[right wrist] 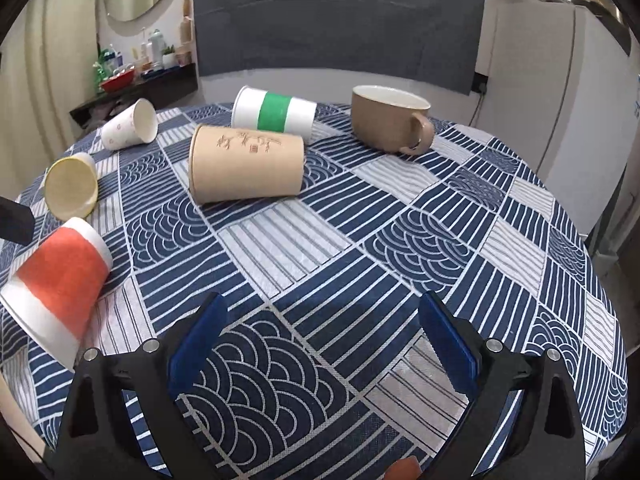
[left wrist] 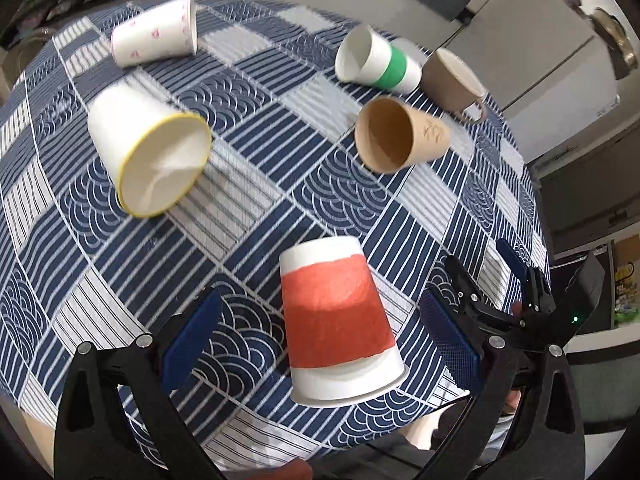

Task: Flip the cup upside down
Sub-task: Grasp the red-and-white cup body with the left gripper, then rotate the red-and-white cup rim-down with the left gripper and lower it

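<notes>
A white paper cup with a red band [left wrist: 336, 320] stands upside down, rim on the tablecloth, between the blue pads of my left gripper [left wrist: 320, 340]. The jaws stand wide open and do not touch it. The same cup shows at the left edge of the right wrist view [right wrist: 60, 288]. My right gripper [right wrist: 320, 344] is open and empty above the cloth at the table's near side; it also shows in the left wrist view [left wrist: 480, 280]. Other cups lie on their sides: yellow-rimmed white [left wrist: 152, 148], brown paper [left wrist: 396, 136], green-banded [left wrist: 376, 62], pink-patterned [left wrist: 156, 32].
A brown ceramic mug [right wrist: 390, 120] stands upright at the far right of the round table with blue patterned cloth [right wrist: 400, 248]. A white fridge [right wrist: 560, 100] stands to the right and a dark chair back [right wrist: 340, 16] behind the table.
</notes>
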